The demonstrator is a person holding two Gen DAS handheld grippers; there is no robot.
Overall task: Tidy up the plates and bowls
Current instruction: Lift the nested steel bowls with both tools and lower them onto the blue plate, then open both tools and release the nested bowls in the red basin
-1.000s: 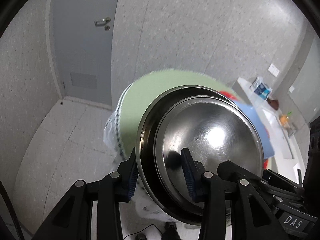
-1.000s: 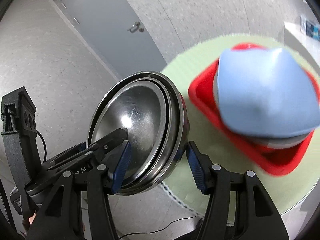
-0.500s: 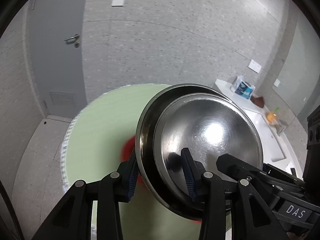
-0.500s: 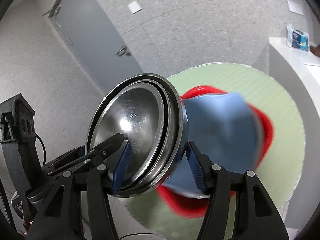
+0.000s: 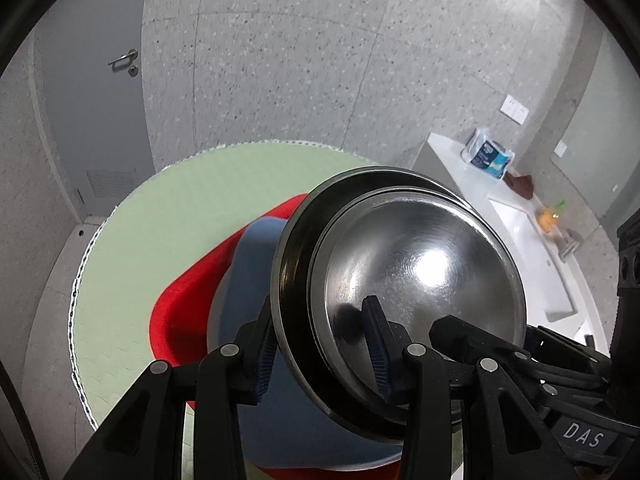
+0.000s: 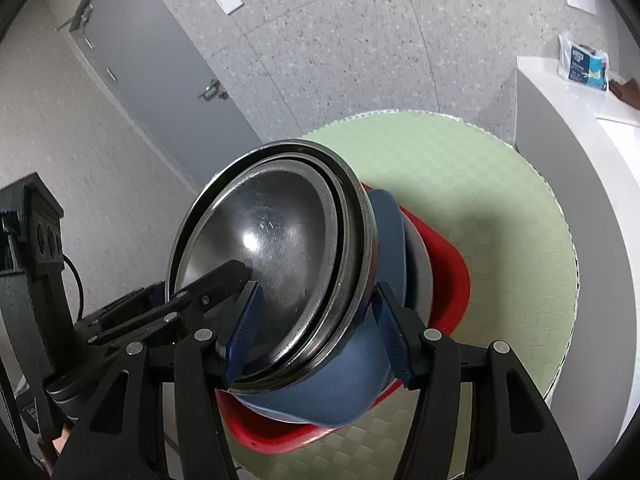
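Nested steel bowls (image 5: 416, 280) (image 6: 276, 256) are held between both grippers, tilted on edge. My left gripper (image 5: 320, 352) is shut on their rim at one side, and my right gripper (image 6: 316, 332) is shut on the rim at the other side. Just behind and below them a blue bowl (image 5: 248, 272) (image 6: 328, 392) sits in a red dish (image 5: 180, 312) (image 6: 448, 280) on the round green table (image 5: 160, 232) (image 6: 500, 216). Whether the steel bowls touch the blue bowl I cannot tell.
A grey door (image 5: 100, 100) (image 6: 160, 72) is in the speckled wall behind the table. A white counter (image 5: 520, 232) (image 6: 580, 120) with a sink and a blue-white packet (image 5: 486, 158) (image 6: 582, 62) runs along the right.
Both grippers have carried the steel bowls over the table and down toward the blue bowl in the red dish, which now sits right behind them. The grips are unchanged.
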